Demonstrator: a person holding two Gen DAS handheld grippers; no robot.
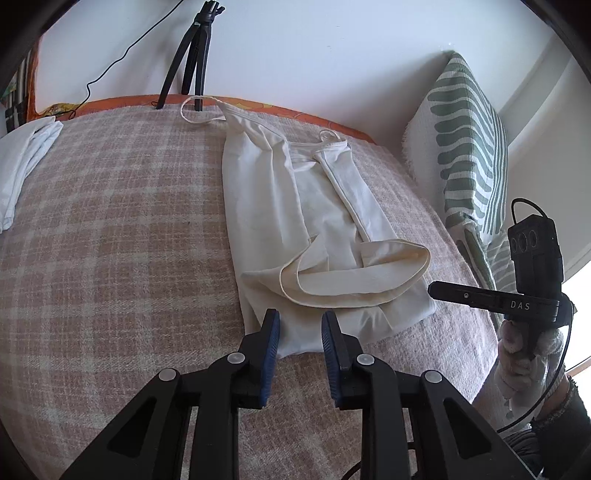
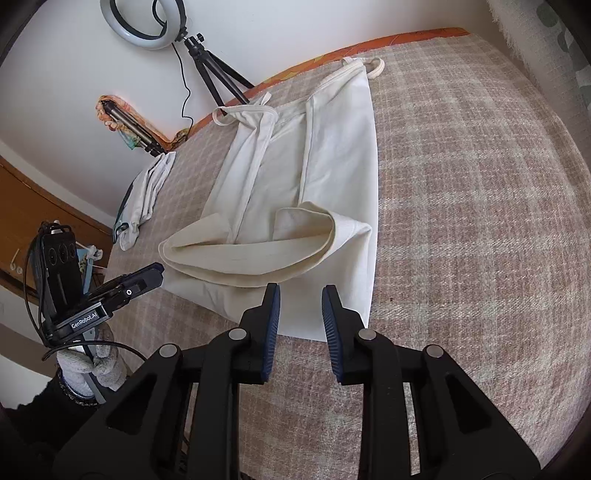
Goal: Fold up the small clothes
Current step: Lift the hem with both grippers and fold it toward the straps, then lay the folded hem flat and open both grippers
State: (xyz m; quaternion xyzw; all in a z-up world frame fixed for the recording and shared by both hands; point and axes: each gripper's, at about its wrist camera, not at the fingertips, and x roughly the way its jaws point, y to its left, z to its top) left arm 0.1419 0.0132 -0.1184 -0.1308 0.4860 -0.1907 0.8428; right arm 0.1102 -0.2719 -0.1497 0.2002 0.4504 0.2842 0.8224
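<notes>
A cream strappy garment [image 1: 295, 206] lies on the plaid blanket [image 1: 122, 229], folded lengthwise into a narrow strip with its hem turned back in a loop [image 1: 354, 280]. My left gripper [image 1: 300, 322] is open and empty, hovering just above the garment's near left corner. My right gripper [image 2: 300, 298] is open and empty over the near right corner of the garment [image 2: 295, 177]. The right gripper also shows at the right edge of the left wrist view [image 1: 443, 290], and the left one at the left of the right wrist view [image 2: 153, 275].
A folded white cloth [image 1: 26, 155] lies at the blanket's far left. A green-patterned pillow [image 1: 465, 147] leans against the wall on the right. A black tripod [image 1: 192, 51] with a ring light [image 2: 147, 22] stands behind the bed. The plaid blanket [image 2: 480, 221] spreads wide on the right.
</notes>
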